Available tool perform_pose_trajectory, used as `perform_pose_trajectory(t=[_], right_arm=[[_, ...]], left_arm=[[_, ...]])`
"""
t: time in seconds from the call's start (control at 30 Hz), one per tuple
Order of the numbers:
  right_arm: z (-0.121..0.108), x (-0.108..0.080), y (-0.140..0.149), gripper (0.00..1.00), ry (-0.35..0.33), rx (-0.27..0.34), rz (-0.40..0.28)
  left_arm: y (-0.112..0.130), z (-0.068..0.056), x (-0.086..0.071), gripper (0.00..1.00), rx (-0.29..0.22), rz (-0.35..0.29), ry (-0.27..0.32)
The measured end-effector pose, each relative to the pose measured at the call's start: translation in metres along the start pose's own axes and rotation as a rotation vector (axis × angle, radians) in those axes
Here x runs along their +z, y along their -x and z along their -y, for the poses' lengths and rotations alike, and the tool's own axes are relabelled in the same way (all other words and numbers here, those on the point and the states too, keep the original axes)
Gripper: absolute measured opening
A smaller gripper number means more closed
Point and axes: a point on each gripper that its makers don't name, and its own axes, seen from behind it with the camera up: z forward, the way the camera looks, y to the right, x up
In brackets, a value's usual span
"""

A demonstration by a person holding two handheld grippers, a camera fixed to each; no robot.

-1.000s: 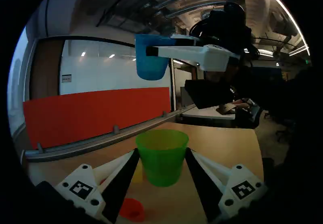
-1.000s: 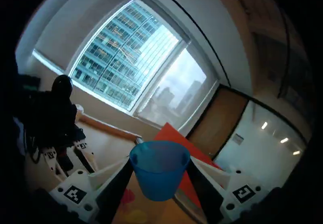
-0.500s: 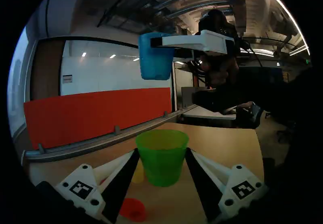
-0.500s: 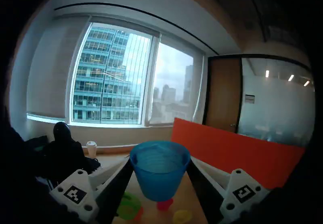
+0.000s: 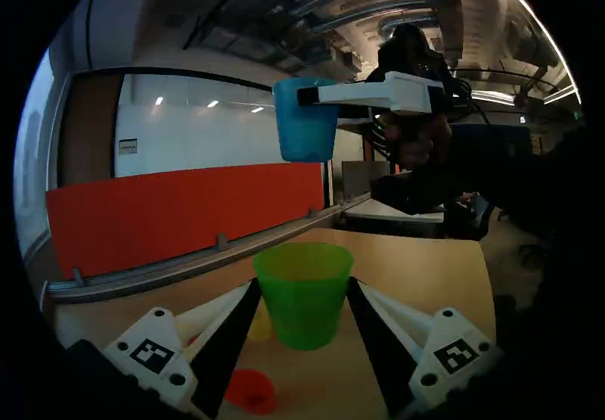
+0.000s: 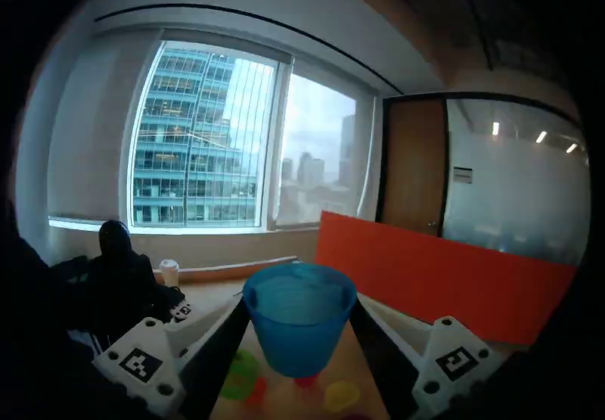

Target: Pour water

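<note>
Clamping mid-wall, right gripper [image 6: 299, 312] grips the water-filled blue cup [image 6: 300, 333], left gripper [image 5: 302, 303] the green cup [image 5: 303, 299]; light, probably squashy plastic.

We identify a translucent green cup [image 5: 303, 299], flanked by the white fingers of the left gripper [image 5: 302, 285], which have black inner faces and black-and-white square markers. Above the green cup, a blue cup [image 5: 305, 132] meets the right gripper [image 5: 306, 104], also white. Behind the green cup, a panel [image 5: 181, 208] is orange-red. Left of it, one small piece [image 5: 259, 328] is yellow and another [image 5: 249, 390] is red. The table [image 5: 423, 265] is tan.
</note>
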Motion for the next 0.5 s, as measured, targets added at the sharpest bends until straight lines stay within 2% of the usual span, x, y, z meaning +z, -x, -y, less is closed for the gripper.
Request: perform_pose_trajectory(t=[0.3,0.5], right_arm=[[-0.017,-0.022,0.018,0.89,0.039,0.001,0.009],[-0.024,-0.033,0.027,0.89,0.056,0.018,0.012]], left_arm=[[0.005,0.004,-0.002,0.82,-0.001,0.011,-0.010],[0.008,0.003,-0.002,0.82,-0.003,0.019,-0.008]])
